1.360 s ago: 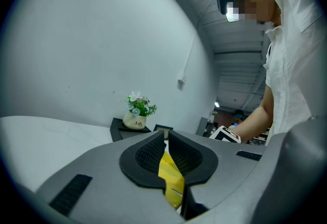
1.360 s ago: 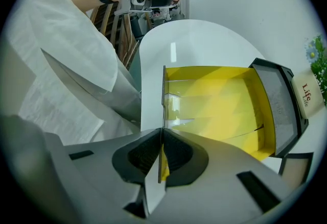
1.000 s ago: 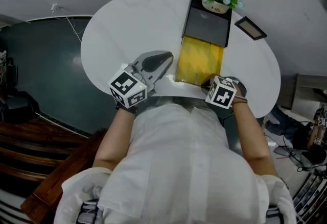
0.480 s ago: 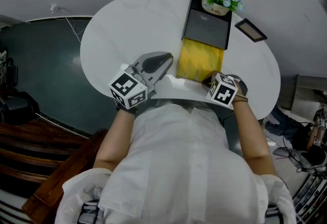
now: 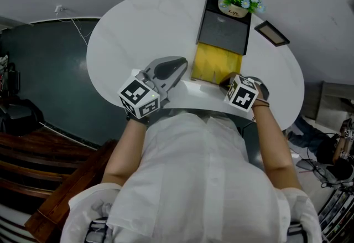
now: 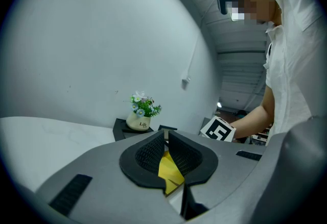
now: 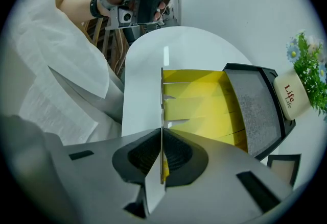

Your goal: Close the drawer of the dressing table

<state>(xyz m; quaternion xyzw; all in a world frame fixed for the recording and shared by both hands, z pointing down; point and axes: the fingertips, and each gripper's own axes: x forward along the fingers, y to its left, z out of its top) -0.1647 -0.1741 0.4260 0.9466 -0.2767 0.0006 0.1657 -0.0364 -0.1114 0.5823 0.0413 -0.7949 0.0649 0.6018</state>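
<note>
**Drawer front in the right tongs, drawer standing open**

- Right tongs: pointed steeply down, pressed onto the thin white front panel of the drawer, one pad on each face. Marker cube on top.
- Left tongs: held level above the near edge of the worktop, left of the drawer. Pads drawn together to a slit, nothing pinched between them. Marker cube at the rear.
- Drawer: yellow inside, pulled out towards the person from the black dressing table box.
- Dressing table box: on the right half of the white oval worktop, towards its far side.
- Flower pot: white, lettered, with green leaves and pale blooms, on top of the box at its back.
- Small dark frame: flat on the worktop just right of the box.
</note>
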